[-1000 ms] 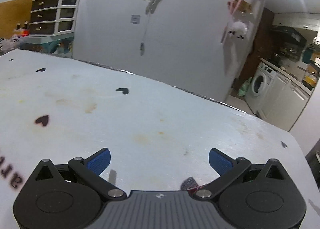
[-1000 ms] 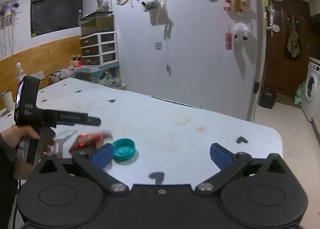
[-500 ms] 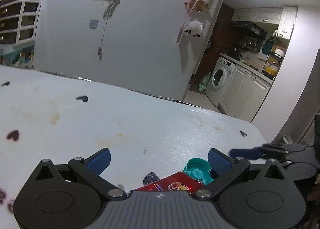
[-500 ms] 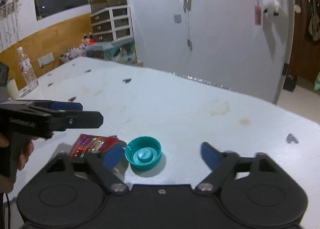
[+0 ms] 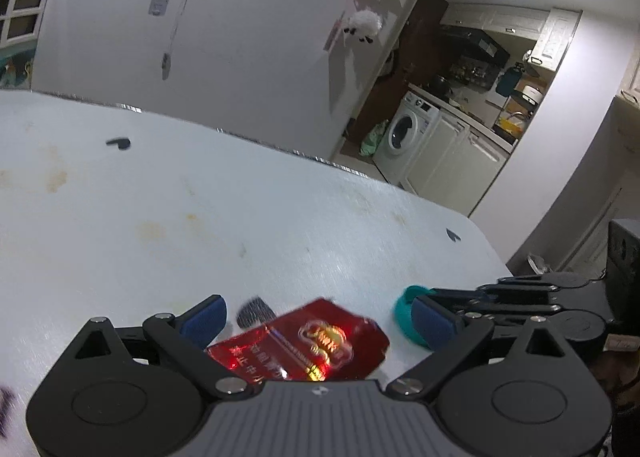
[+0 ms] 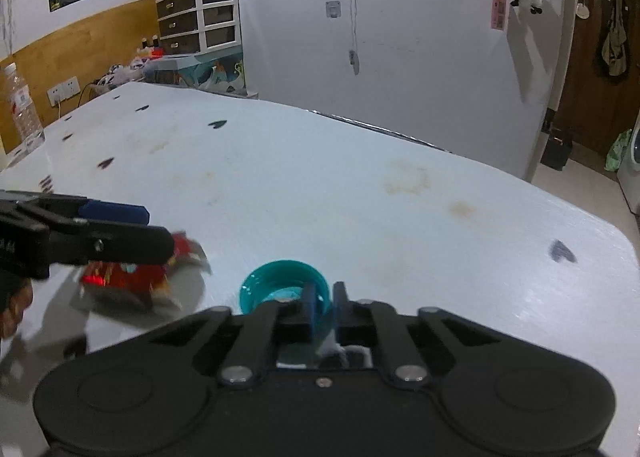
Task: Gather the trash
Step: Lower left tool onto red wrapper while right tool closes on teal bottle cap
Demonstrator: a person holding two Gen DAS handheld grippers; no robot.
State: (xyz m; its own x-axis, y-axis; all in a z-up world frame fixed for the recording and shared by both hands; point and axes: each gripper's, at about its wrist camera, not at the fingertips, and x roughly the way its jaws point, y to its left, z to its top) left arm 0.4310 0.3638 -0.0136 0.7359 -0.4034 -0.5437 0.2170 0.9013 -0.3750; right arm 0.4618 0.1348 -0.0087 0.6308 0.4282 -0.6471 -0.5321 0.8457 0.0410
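A crumpled red foil wrapper (image 5: 312, 341) lies on the white table (image 5: 200, 225), between the fingers of my left gripper (image 5: 318, 321). Those jaws are closing slowly, still wide, and the blue pads stand clear of the wrapper. Just right of it sits a teal bottle cap (image 6: 280, 277), open side up. My right gripper (image 6: 323, 303) is shut on the cap's near rim, one finger inside and one outside. In the right wrist view the wrapper (image 6: 128, 277) shows under the left gripper (image 6: 152, 229). In the left wrist view the right gripper (image 5: 444, 294) half hides the cap (image 5: 404, 315).
The tabletop (image 6: 360, 185) bears stains and small dark heart marks. A water bottle (image 6: 22, 105) stands at its far left edge. Beyond the table are a drawer unit (image 6: 200, 17) and a white wall; a washing machine (image 5: 404, 129) stands in the kitchen at the right.
My right gripper dropped toward the teal cap and went from wide open to shut on its rim. The left gripper swung right and tipped down, bringing the wrapper between its fingers.
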